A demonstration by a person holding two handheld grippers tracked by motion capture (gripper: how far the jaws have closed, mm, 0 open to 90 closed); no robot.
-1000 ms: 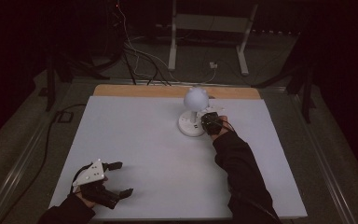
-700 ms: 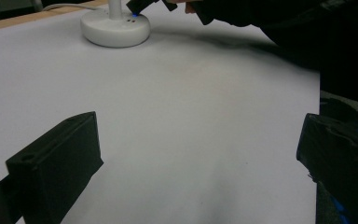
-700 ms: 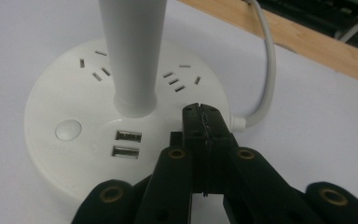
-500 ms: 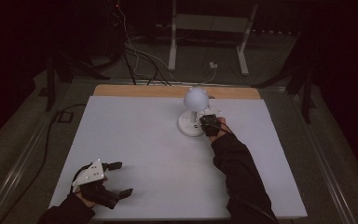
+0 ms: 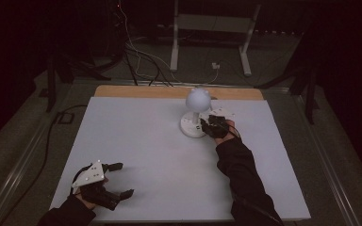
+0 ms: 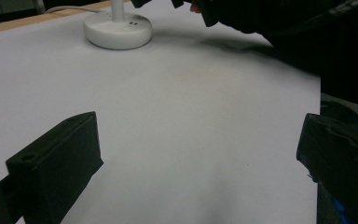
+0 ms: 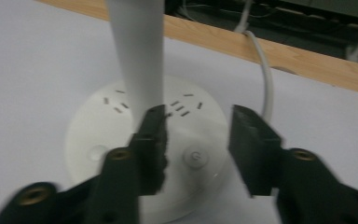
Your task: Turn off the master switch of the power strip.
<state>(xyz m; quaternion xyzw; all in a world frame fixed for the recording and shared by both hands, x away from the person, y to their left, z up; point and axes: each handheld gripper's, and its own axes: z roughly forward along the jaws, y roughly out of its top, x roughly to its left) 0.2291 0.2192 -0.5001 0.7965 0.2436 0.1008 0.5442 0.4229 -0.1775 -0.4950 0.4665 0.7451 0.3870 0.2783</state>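
- Dim room, cables and a white metal stand (image 5: 212,35) on the floor beyond; white table (image 5: 136,141) with a wooden strip (image 5: 136,91) along its far edge.
- Small white desk lamp (image 5: 194,126) upright on the far middle of the table: round base, slim stem, globe head on top.
- Lamp cord (image 7: 265,79) running off the back over the wooden strip.
- Right gripper (image 5: 205,125) at the lamp base, on its right side in the high view, held low.
- Right jaws just opened, now part-way apart over the base's near edge; round power button (image 7: 195,157) showing in the gap, nothing pinched.
- Left-hand jaw of that pair in front of the foot of the stem; contact not clear.
- Left gripper (image 5: 118,179) near the table's front left corner, well apart from the lamp, jaws spread wide, nothing between them.
- Dark sleeve (image 5: 238,174) reaching in from the front edge to the lamp.
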